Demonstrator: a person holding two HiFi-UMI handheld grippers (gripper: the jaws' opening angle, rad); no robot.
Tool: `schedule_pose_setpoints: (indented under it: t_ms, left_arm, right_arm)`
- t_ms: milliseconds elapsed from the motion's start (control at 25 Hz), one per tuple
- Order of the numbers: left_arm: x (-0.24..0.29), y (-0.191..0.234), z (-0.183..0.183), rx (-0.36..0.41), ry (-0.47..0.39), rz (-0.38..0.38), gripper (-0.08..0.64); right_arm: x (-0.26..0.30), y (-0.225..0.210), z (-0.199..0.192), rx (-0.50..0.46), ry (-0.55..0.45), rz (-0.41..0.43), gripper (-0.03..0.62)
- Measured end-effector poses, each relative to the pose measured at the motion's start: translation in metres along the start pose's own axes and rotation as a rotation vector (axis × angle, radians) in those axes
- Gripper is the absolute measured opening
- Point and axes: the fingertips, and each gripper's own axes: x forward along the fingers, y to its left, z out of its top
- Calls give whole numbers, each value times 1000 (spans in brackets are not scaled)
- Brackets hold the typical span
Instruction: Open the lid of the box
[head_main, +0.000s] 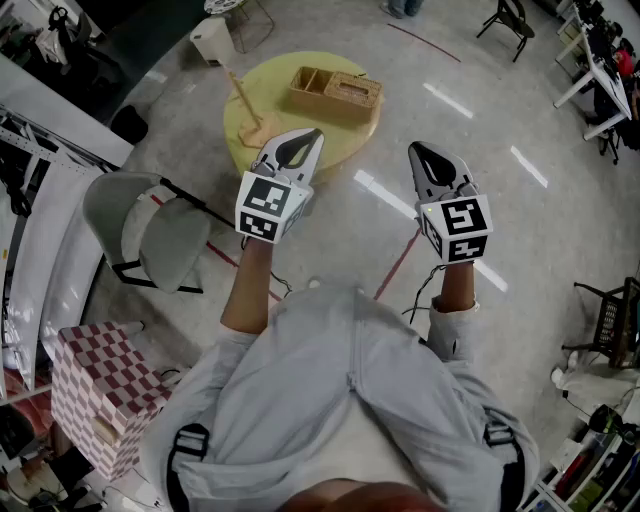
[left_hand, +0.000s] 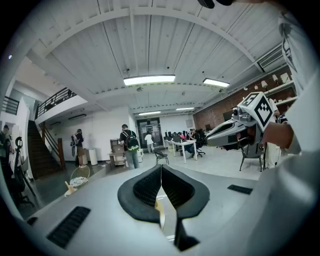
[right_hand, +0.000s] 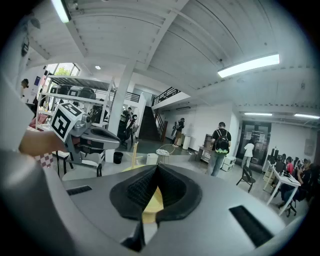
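Observation:
A wooden box stands on the far side of a round yellow table; its left part is an open compartment and its right part is covered by a lid. My left gripper hovers over the table's near edge with its jaws shut and nothing in them, short of the box. My right gripper is held over the floor to the right of the table, also shut and empty. In the left gripper view the left gripper points level into the room, and so does the right gripper in its own view.
A wooden stand with a slanted stick sits on the table's left side. A grey chair is to the left, a checkered box near my left side, a white bin beyond the table. People stand far off.

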Motion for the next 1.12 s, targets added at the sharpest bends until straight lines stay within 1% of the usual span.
schedule_pose_setpoints:
  t_ms: [120, 240, 360, 520, 680, 800, 920, 1120]
  left_arm:
    - [3, -5, -1, -5, 1, 4, 31]
    - [4, -12, -4, -13, 15, 15, 31]
    - [7, -18, -7, -25, 29, 27, 31]
    - [12, -29, -10, -31, 41, 50, 31]
    - [13, -42, -20, -46, 62, 70, 31]
    - [18, -48, -27, -58, 80, 72, 31]
    - [28, -44, -28, -57, 80, 78, 31]
    - [47, -25, -35, -65, 83, 99, 31]
  right_arm:
    - [1, -4, -3, 12, -6, 4, 23]
    - [-2, -10, -7, 39, -13, -10, 23]
    - [-7, -15, -7, 41, -36, -12, 23]
    - [-13, -24, -13, 76, -75, 35, 23]
    - [-14, -28, -26, 91, -68, 78, 23]
    - [-9, -30, -35, 131, -54, 118, 23]
    - [1, -37, -39, 169, -40, 147, 23]
    - [26, -53, -45, 175, -16, 143, 23]
